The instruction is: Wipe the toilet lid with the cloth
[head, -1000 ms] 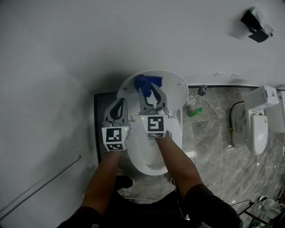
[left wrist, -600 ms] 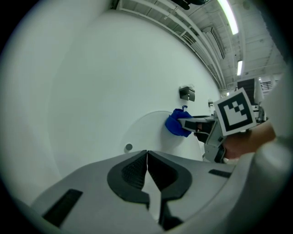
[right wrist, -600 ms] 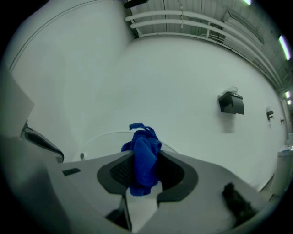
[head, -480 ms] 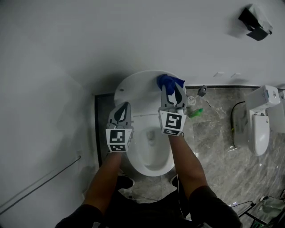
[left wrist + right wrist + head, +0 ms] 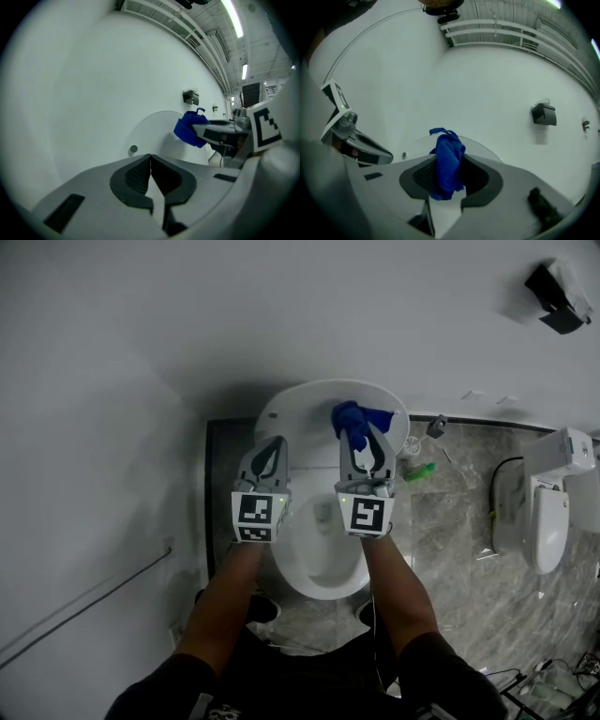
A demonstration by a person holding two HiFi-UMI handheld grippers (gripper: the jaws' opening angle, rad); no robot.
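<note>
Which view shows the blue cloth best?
Right gripper view: the blue cloth sits centre frame, pinched in the right claw. Head view shows it small against the toilet lid; left gripper view shows it side-on, off-centre.

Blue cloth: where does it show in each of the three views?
Head view: blue cloth top centre, in the right tongs, over the raised toilet lid.
Left gripper view: right of centre, before the lid.
Right gripper view: centre, clamped between the tongs.
Shared landmark: the white toilet lid.

Dimly, evenly lit by ceiling strips [image 5: 236, 21]; soft shadow round toilet lid [image 5: 300, 413]; bent and dark-cornered in gripper views.
</note>
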